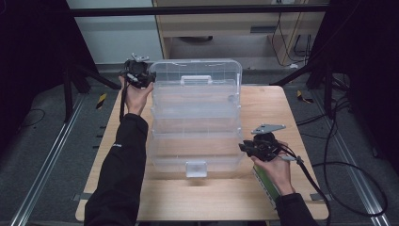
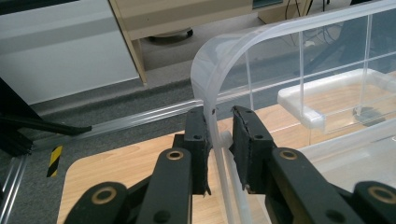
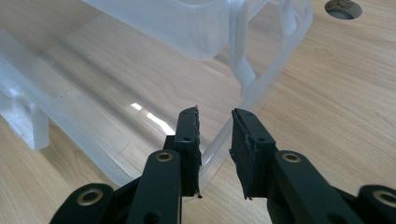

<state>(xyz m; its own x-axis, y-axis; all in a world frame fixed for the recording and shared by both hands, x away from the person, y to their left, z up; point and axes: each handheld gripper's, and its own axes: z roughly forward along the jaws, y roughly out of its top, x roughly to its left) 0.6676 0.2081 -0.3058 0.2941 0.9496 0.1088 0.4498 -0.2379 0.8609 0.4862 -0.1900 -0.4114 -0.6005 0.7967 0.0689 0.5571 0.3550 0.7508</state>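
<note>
A clear plastic storage box stands open on the wooden table (image 1: pixel 282 108). Its lid (image 1: pixel 195 75) is raised at the far side and its base (image 1: pixel 195 150) lies toward me. My left gripper (image 1: pixel 149 75) is at the lid's far left corner. In the left gripper view, the left gripper (image 2: pixel 219 116) has its pads pressed on the lid's curved rim (image 2: pixel 210 88). My right gripper (image 1: pixel 242 147) is at the base's front right corner. In the right gripper view, the right gripper (image 3: pixel 215 114) has the base's thin wall (image 3: pixel 261 88) between its jaws, with a gap beside the right pad.
A white latch (image 1: pixel 195 168) sits on the box's front edge. A green object (image 1: pixel 266 183) lies under the right hand near the table's front right. The tabletop has a round hole (image 3: pixel 343 8). Cables (image 1: pixel 348 165) trail on the floor to the right.
</note>
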